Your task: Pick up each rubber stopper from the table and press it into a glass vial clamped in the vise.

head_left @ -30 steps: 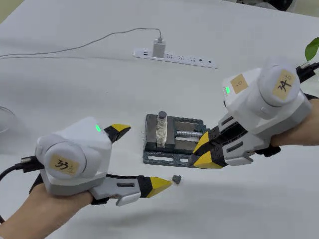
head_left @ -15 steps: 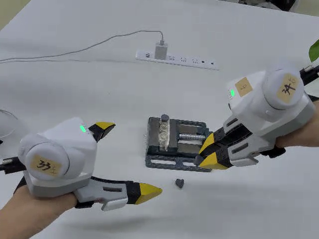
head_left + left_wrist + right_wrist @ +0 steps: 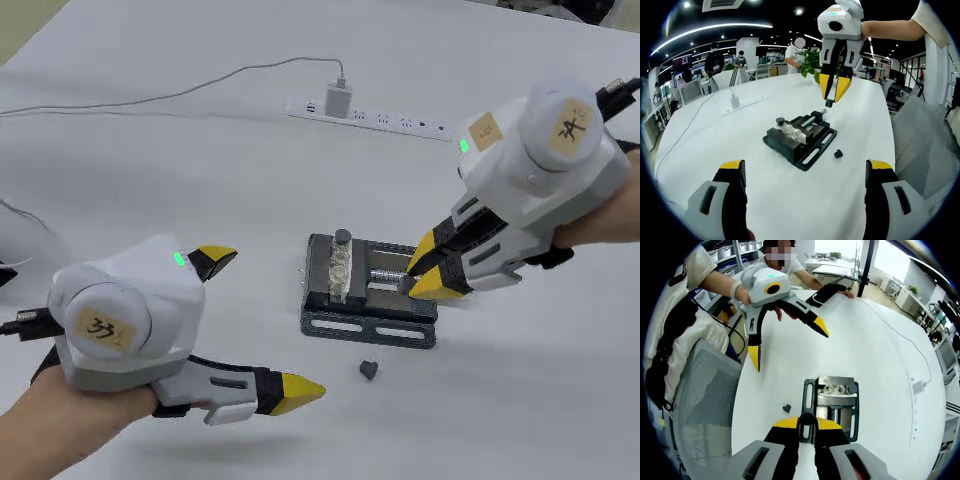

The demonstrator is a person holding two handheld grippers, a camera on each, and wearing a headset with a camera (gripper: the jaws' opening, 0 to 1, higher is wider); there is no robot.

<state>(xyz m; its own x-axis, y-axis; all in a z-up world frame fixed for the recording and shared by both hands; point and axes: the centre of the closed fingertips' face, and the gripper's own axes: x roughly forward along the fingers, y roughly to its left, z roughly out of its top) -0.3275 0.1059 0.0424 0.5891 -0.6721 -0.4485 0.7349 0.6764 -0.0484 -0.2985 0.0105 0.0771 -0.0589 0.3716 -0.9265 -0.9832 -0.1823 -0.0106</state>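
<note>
Right gripper view shows the right tongs (image 3: pixel 807 422) pinched together on a dark stopper (image 3: pixel 807 417), low in frame, just over the vise (image 3: pixel 810 390) screw. Vials (image 3: pixel 835 389) sit clamped beyond, the one at the row's right end already capped. Left tongs (image 3: pixel 262 325), lower left of the head view, gape wide and hold nothing. A spare stopper (image 3: pixel 369 370) lies on the bench (image 3: pixel 200 150) just below the vise. The risk I see is that the stopper is held only at the tips. A tilted or off-centre press could squirt it free or skid it off a glass rim.

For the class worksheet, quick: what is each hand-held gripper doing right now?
Left hand-held gripper: open, empty.
Right hand-held gripper: closed on a stopper.
</note>
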